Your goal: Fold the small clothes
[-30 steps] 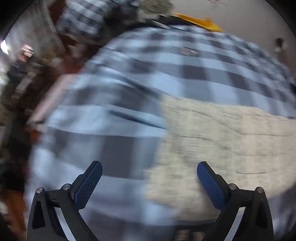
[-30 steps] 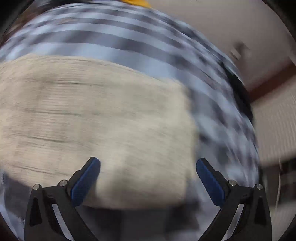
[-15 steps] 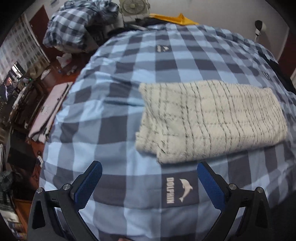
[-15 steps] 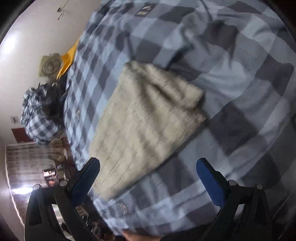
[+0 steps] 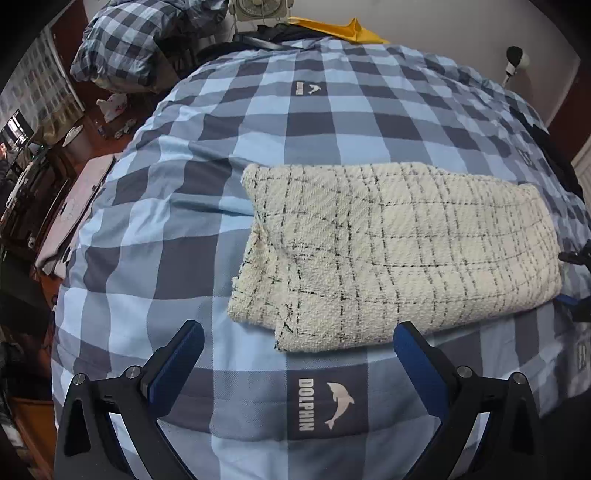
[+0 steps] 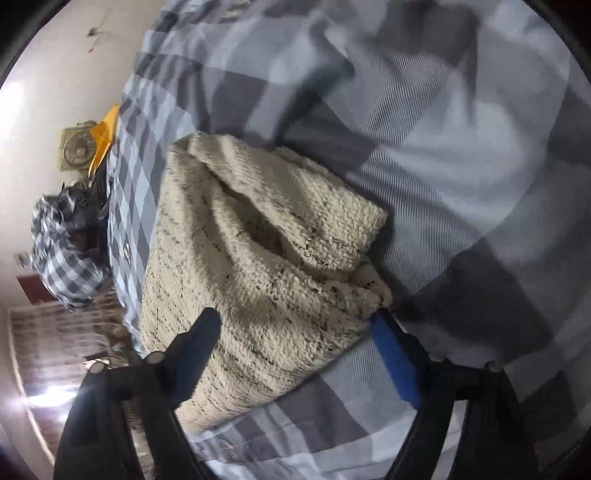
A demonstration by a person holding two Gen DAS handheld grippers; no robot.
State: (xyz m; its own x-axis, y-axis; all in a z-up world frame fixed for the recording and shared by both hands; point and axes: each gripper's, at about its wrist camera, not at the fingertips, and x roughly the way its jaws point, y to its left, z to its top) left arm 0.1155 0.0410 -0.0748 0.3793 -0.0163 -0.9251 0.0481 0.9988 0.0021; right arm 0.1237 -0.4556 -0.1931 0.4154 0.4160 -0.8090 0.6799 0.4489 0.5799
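Note:
A cream tweed garment (image 5: 399, 254) with thin black check lines lies folded in a long rectangle on the blue checked bed cover (image 5: 177, 236). My left gripper (image 5: 299, 330) hovers open just above the garment's near left corner, with nothing between its fingers. My right gripper (image 6: 295, 317) is at the garment's right end (image 6: 258, 258), rolled onto its side. Its jaws are closing with the thick folded edge between them, one finger (image 6: 199, 339) over the cloth and the other (image 6: 393, 354) at its lower corner. In the left wrist view the right gripper (image 5: 572, 280) shows at the garment's right edge.
A checked bundle of bedding (image 5: 136, 44) and a small fan (image 5: 258, 9) sit past the far end of the bed, beside a yellow cloth (image 5: 343, 29). The floor on the left holds a flat reddish board (image 5: 77, 199) and clutter. A wall lamp (image 5: 515, 59) is at the far right.
The right gripper has rolled and dropped down to the garment's right end, and its jaws have narrowed around the fold. The left gripper has shifted slightly and the blur has cleared.

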